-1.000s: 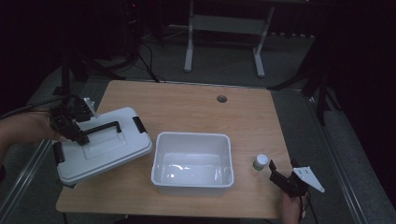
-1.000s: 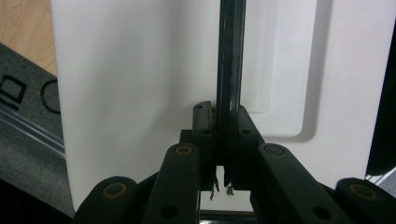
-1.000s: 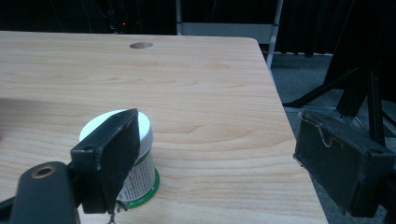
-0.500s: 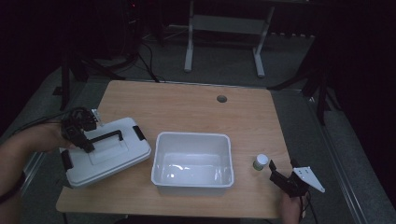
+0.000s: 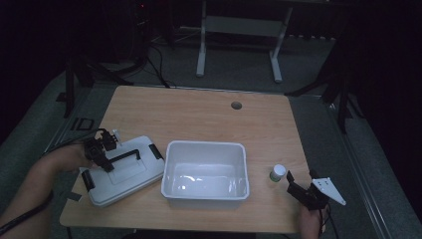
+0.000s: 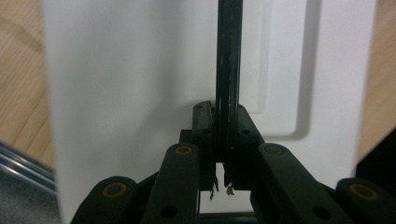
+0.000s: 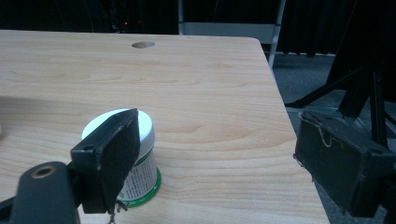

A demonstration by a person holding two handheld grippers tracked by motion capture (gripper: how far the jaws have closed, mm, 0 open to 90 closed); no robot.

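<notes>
White plastic lid [image 5: 123,172] lies at the table's [image 5: 209,119] front left corner, just beside the open white tub [image 5: 206,170]; the left claw [image 5: 103,158] pinches its black handle [image 6: 228,70]; the right claw [image 5: 297,185] is spread wide near a small white-capped jar [image 7: 135,158] at front right.

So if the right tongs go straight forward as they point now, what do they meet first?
Probably nothing soon: between the open right tongs lies bare table. The small jar sits beside the left jaw, apparently just off the line.
</notes>
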